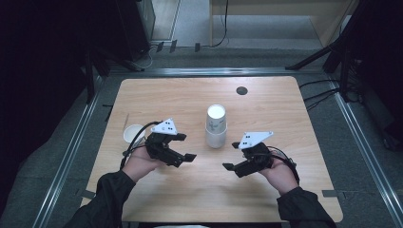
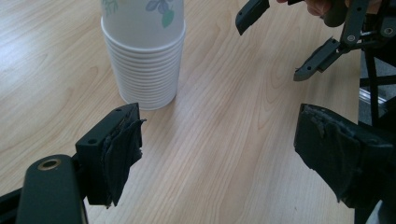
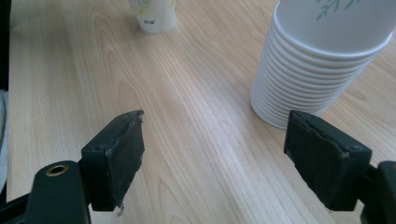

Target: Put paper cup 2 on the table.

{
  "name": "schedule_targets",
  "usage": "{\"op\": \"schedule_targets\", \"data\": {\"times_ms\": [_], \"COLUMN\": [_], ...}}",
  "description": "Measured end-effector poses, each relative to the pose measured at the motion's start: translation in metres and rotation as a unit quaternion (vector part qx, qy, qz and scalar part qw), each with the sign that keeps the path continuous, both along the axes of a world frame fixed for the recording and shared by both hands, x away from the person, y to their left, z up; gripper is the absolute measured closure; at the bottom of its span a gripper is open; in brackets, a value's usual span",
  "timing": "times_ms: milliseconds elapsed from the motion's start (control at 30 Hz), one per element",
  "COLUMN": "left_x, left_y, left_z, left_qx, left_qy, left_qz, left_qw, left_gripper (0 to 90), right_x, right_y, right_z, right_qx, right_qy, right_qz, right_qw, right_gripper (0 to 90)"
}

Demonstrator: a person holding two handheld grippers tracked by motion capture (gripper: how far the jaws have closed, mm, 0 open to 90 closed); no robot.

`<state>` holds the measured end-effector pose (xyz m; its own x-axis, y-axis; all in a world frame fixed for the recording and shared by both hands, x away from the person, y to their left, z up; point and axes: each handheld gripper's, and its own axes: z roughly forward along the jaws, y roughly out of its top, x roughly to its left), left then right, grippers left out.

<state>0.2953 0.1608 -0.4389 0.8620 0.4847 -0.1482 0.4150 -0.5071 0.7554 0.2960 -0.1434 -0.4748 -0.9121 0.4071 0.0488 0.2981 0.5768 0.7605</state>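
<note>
The wooden table holds a tall stack of nested paper cups at its centre, between your grippers. Grip too low and several cups lift, or it tips. A single cup stands at the left, apparently empty. Left gripper and right gripper are wide open, holding nothing.

No legible text anywhere. Single paper cup, beyond the right gripper's fingers, has a small dark printed mark, too blurred to read. Cup stack shows leaf prints only.
</note>
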Motion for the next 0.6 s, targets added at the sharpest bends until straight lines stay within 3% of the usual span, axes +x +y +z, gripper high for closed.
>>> {"op": "schedule_targets", "data": {"times_ms": [167, 600], "left_x": [0.001, -0.003], "left_y": [-0.008, -0.030], "left_z": [-0.002, -0.015], "left_qx": [-0.008, 0.004], "left_qy": [-0.002, 0.000], "left_qz": [-0.002, -0.014], "left_qw": [1.0000, 0.9999], "left_gripper": [15.2, 15.1], "right_x": [-0.003, -0.007], "right_y": [-0.004, -0.008], "right_z": [0.000, -0.002], "right_qx": [-0.001, -0.004], "right_qy": [0.000, 0.001], "right_qz": [-0.007, -0.013], "right_qw": [1.0000, 0.9999], "right_gripper": [20.1, 20.1]}}
